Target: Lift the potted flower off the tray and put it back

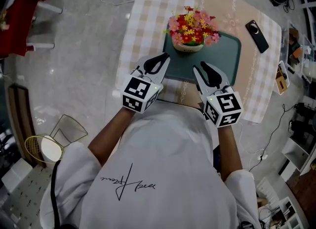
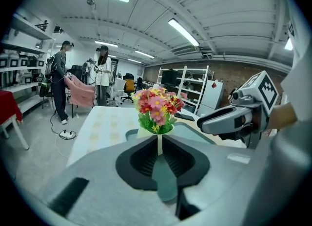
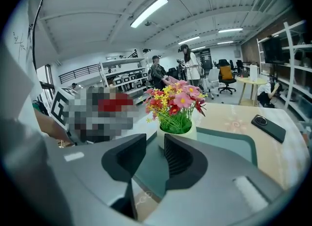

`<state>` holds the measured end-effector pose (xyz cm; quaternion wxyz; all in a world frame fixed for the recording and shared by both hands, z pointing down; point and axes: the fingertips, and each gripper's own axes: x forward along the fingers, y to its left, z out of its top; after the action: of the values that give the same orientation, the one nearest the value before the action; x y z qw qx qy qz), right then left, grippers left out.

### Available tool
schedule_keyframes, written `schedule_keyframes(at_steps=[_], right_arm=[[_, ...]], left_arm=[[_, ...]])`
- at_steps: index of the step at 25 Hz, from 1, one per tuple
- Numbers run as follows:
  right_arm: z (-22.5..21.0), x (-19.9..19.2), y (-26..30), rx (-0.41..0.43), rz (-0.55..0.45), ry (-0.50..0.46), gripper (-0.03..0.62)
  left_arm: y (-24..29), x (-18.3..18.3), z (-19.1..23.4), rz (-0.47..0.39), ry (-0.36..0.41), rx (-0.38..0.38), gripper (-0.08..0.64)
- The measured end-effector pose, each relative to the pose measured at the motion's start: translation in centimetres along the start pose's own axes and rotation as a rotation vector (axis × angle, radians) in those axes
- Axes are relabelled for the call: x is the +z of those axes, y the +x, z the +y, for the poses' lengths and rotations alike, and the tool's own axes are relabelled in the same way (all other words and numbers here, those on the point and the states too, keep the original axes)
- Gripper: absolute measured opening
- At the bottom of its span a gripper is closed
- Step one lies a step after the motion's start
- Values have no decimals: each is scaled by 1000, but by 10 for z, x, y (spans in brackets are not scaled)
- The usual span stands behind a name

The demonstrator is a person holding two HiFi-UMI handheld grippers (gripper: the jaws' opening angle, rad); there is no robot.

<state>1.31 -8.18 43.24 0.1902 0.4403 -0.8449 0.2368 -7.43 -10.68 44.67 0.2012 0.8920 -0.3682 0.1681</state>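
Left claw (image 1: pixel 163 58) stands barely parted and right claw (image 1: pixel 201 67) wider apart, both empty, tips over the tray's (image 1: pixel 225 55) lower edge at frame centre. The potted flower (image 1: pixel 190 33) stands in the tray's upper-left corner, apart from both claws, with bare tray to its right.

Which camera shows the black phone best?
Head view: the phone lies whole, from above, right of the tray. The right gripper view shows the phone slanted at its edge; the left gripper view, not clearly.

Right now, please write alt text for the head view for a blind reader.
A potted flower stands on a green tray on a checked table. The left gripper and right gripper point toward it from the tray's near edge, jaws empty. A phone lies right of the tray.
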Motion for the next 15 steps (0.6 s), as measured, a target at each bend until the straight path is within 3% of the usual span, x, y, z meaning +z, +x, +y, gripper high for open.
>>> schedule_keyframes(at_steps=[10, 15], right_arm=[[-24, -4, 18, 1, 41, -24, 192], [-37, -7, 28, 0, 63, -45, 218]], left_arm=[[20, -15, 9, 40, -48, 1, 120], [35, -19, 9, 67, -34, -9, 149]])
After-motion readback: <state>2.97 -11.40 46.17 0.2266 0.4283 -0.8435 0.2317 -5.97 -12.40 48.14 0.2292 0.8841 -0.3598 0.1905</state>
